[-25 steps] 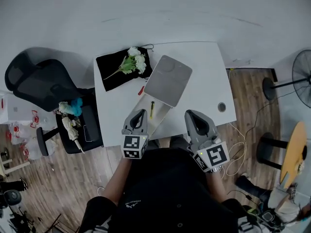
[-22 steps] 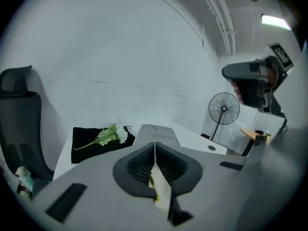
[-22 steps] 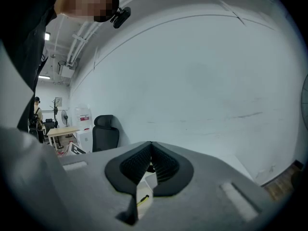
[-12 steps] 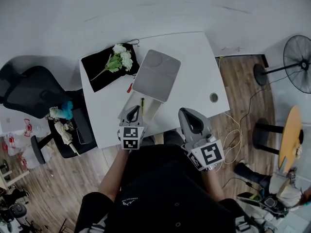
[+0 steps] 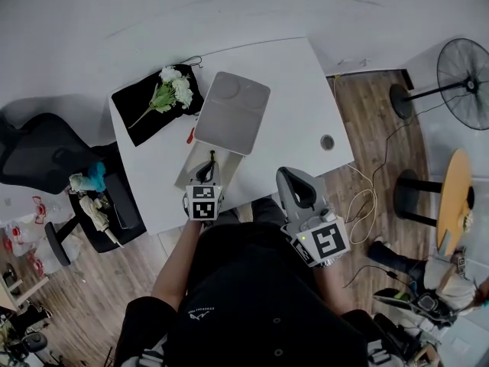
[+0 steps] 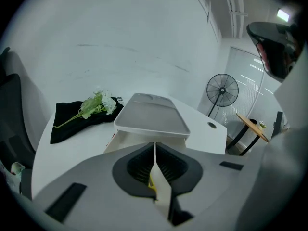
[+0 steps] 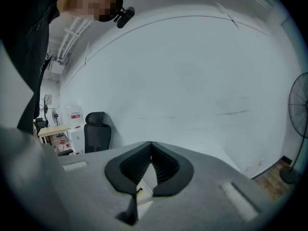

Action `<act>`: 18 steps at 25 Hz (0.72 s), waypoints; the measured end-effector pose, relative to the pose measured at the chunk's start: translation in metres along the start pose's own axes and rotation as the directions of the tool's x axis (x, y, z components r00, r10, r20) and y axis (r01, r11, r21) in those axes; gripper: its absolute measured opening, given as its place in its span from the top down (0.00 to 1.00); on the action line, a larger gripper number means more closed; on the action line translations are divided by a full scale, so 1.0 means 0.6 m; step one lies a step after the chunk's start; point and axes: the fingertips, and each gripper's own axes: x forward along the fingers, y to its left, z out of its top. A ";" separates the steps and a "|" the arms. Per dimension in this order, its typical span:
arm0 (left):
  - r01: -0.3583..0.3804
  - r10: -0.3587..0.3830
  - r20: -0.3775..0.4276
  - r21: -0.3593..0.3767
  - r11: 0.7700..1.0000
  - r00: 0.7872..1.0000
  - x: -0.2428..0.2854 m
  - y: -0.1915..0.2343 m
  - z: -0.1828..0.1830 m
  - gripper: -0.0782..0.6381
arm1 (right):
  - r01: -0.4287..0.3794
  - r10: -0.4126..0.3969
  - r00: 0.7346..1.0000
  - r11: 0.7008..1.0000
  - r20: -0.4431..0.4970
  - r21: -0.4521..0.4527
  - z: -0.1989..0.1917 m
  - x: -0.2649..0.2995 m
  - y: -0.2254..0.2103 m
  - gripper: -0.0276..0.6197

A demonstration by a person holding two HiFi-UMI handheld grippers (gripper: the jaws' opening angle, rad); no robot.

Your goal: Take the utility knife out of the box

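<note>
- Left gripper (image 5: 207,166): jaws pressed together at the tips, nothing between them. It is poised over the near end of the box (image 5: 187,176).
- Right gripper (image 5: 293,177): jaws likewise together and empty, held off the table (image 5: 290,98) edge, well apart from the box.
- Utility knife (image 5: 213,159): lies inside the open box as a thin yellow sliver just beyond the left tips. Not yet touched. Too small to tell if the blade is retracted.
- Lid (image 5: 231,113): raised and leaning over the far end of the box.
- Risk 1: descending with the jaws together would likely shove the knife along the tray or strike the box wall. They must part first.
- Risk 2: nothing braces the box. It looks light and may slide or lift with the knife.
- Risk 3: an upward pull could clip the overhanging lid.
- Writing: none legible. Only square markers on the gripper cubes. No brand visible on box or knife.
</note>
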 end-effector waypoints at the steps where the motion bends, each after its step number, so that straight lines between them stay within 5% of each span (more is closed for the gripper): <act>1: -0.004 0.004 -0.010 0.001 1.000 1.000 0.004 0.001 -0.003 0.87 | 0.003 -0.003 1.000 1.000 -0.001 0.001 -0.001 0.000 -0.002 0.95; 6: -0.023 0.022 -0.051 -0.013 1.000 0.998 0.024 0.003 -0.012 0.86 | 0.016 -0.016 1.000 1.000 -0.011 0.006 -0.003 -0.004 -0.013 0.95; 8: -0.028 0.027 -0.089 -0.017 0.999 0.996 0.033 0.004 -0.023 0.74 | 0.021 -0.021 1.000 1.000 -0.013 0.010 -0.005 -0.005 -0.018 0.95; 18: -0.125 0.110 -0.198 -0.065 0.990 0.974 0.068 0.028 -0.055 0.73 | 0.041 -0.040 0.999 0.999 -0.029 0.018 -0.011 -0.004 -0.043 0.95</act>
